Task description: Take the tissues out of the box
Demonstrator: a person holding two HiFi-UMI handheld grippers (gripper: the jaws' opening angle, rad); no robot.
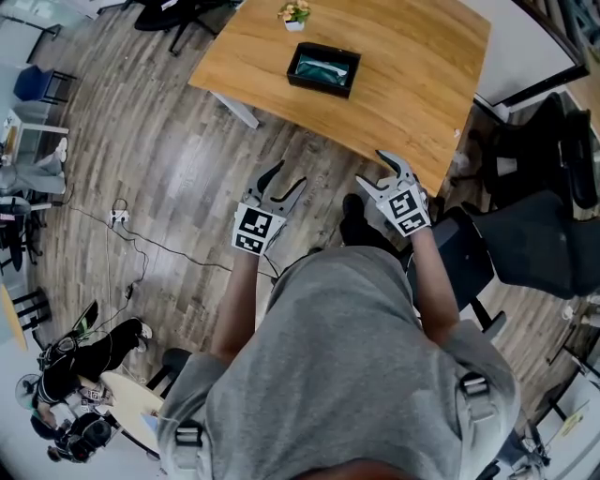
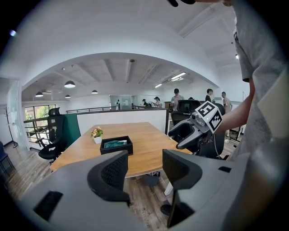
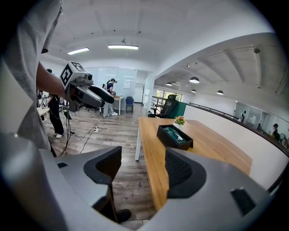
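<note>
Head view: tissue box far off, both tools empty

Across the wooden table [image 1: 403, 75], at 12 o'clock and well apart from both tools: black box [image 1: 323, 69], open-topped, lying flat. Inside it, teal tissues [image 1: 322, 67]; loose or packed, not to be told from this far. Probably light, soft, and quick to bunch or tear. Best pinched at a raised fold near the middle and drawn straight up. Likely needs the box pinned at a rim, since that looks light enough to lift along.

Around: dark office chairs [image 1: 539, 225] at 3 o'clock, crowding the table's near corner and the way round it. At 11 o'clock of the body, left gripper [image 1: 287, 178]; at 1 o'clock, right gripper [image 1: 375, 171]; jaws of each spread apart, nothing between them. Just past the box at 12 o'clock, small flower pot [image 1: 294, 14], near enough to be knocked on a long reach.
</note>
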